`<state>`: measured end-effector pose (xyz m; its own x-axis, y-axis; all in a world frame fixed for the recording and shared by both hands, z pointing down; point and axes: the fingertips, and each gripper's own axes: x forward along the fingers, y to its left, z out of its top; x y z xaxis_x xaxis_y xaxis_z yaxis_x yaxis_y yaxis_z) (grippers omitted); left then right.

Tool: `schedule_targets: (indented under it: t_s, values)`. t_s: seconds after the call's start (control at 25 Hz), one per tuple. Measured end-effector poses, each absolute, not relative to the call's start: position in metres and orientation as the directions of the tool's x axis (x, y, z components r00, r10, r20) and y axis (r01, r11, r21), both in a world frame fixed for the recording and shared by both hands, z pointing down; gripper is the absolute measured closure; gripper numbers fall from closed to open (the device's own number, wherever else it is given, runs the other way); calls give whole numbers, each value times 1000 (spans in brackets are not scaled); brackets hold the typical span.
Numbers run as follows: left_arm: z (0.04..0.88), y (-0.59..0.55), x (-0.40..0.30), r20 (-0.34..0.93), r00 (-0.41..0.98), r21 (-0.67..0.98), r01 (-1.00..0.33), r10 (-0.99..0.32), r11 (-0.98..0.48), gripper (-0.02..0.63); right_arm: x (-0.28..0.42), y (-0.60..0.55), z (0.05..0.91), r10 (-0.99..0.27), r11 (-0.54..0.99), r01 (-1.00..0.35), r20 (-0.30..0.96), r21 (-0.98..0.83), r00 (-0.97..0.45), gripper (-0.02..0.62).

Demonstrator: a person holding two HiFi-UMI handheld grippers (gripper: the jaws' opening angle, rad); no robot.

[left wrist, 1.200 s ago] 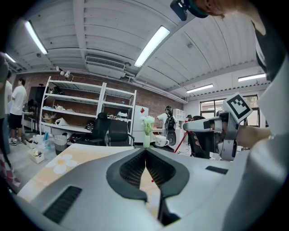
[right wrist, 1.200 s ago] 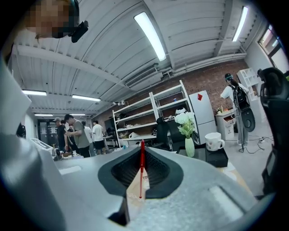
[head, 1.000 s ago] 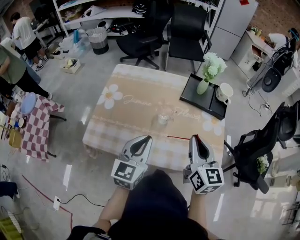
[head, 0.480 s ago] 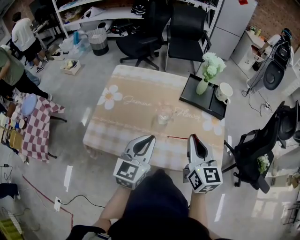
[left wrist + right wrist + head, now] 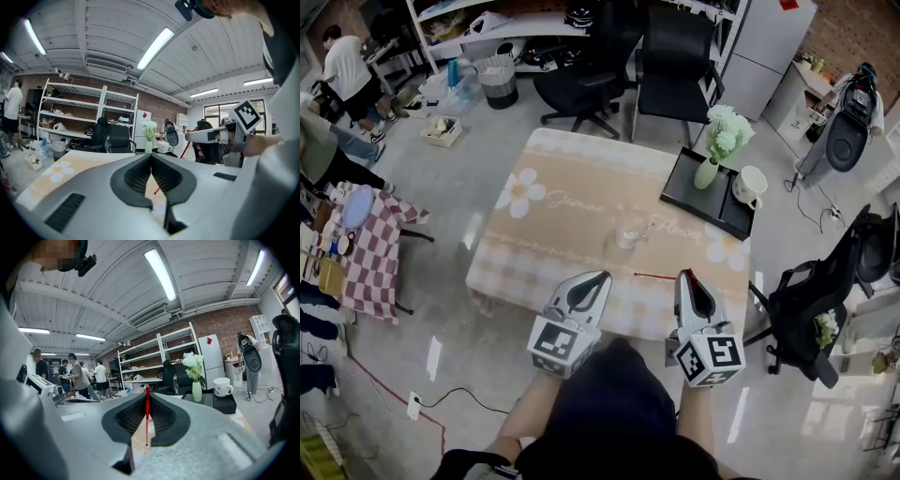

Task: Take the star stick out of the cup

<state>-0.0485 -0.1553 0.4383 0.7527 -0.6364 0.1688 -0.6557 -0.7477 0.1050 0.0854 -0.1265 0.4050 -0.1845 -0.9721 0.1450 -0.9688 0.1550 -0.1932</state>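
Note:
A clear glass cup (image 5: 627, 234) stands in the middle of the flower-print table (image 5: 553, 211). The thin red star stick (image 5: 656, 276) lies level over the table's near edge, well outside the cup. One end is clamped in my right gripper (image 5: 686, 274). In the right gripper view the stick (image 5: 147, 423) runs upright between the closed pads of my right gripper (image 5: 147, 394). My left gripper (image 5: 602, 275) hovers to the stick's left, shut with nothing in it. In the left gripper view the left gripper (image 5: 151, 155) is shut, and the stick's tip (image 5: 156, 190) shows below its jaws.
A black tray (image 5: 680, 192) at the table's far right carries a vase of white flowers (image 5: 706, 173) and a white mug (image 5: 750, 185). Black office chairs (image 5: 581, 84) stand behind the table and another chair (image 5: 811, 300) at its right. A checked-cloth stool (image 5: 380, 248) is at left.
Both grippers and the stick stay almost where they were. Only the people at the far left of the room have shifted.

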Motion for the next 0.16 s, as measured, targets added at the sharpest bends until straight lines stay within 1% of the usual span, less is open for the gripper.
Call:
schedule_targets:
  t_s: [0.16]
  values:
    - [442,-157,-52,172,747,104,-662,-642,-743,595,84,-127,407,-972,155,-967,145,-202,-186,578]
